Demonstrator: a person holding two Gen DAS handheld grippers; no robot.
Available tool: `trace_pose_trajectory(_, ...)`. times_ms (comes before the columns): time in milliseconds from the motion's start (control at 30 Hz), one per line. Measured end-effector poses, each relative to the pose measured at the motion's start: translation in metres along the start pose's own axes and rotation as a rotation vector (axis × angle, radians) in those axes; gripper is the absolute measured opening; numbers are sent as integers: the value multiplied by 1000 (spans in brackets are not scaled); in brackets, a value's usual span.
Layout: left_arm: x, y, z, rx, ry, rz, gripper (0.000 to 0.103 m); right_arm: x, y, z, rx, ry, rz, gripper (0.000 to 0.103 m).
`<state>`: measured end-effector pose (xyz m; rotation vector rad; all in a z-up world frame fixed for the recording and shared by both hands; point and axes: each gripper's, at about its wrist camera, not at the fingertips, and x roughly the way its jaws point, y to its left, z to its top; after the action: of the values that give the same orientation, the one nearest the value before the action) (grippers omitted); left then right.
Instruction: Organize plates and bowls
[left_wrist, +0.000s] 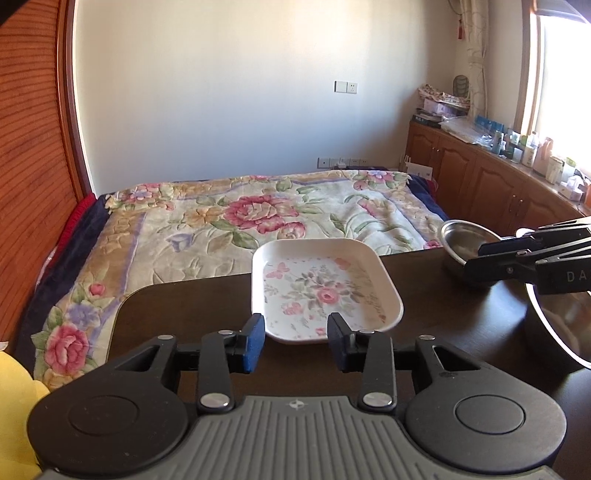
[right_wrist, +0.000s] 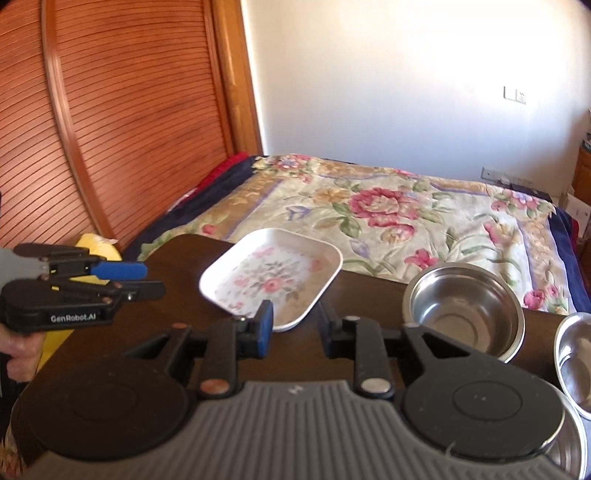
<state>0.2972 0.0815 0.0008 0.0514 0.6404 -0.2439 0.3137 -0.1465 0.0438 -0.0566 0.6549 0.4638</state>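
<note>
The flowery plate (left_wrist: 325, 288) sits at the table's (left_wrist: 192, 306) far edge. Both grippers, left gripper (left_wrist: 295, 339) and right gripper (right_wrist: 295, 325), have fingers spread apart, holding nothing. The steel bowl (right_wrist: 465, 310) is near its right.

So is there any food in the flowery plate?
No, the flowery plate on the dark table holds nothing; only its printed flowers show inside.

Floral plate (left_wrist: 325, 288) flat on table; steel bowl (right_wrist: 463, 312) upright beside.
</note>
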Motion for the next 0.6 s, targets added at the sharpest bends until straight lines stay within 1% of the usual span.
trace_pose_trajectory(67, 10, 4, 4, -9, 7, -6, 44, 9, -4, 3, 20, 6, -4, 47)
trace_pose_trajectory(133, 20, 8, 8, -10, 15, -8, 44, 19, -7, 5, 47, 22, -7, 53)
trace_pose_trajectory(167, 24, 9, 8, -4, 20, -9, 44, 25, -9, 6, 60, 34, -8, 53)
trace_pose_trajectory(233, 34, 12, 10, -1, 26, -10, 41, 36, -10, 8, 71, 53, -8, 53)
trace_pose_trajectory(300, 43, 17, 11, -6, 35, -10, 32, 47, -10, 8, 81, 72, -9, 53)
trace_pose_trajectory(367, 53, 22, 11, -13, 44, -13, 27, 57, -11, 9, 89, 93, -7, 52)
trace_pose_trajectory(500, 70, 32, 11, -30, 56, -15, 24, 73, -12, 11, 89, 125, -18, 49)
trace_pose_trajectory(600, 80, 37, 10, -46, 64, -14, 23, 83, -12, 13, 82, 148, -34, 44)
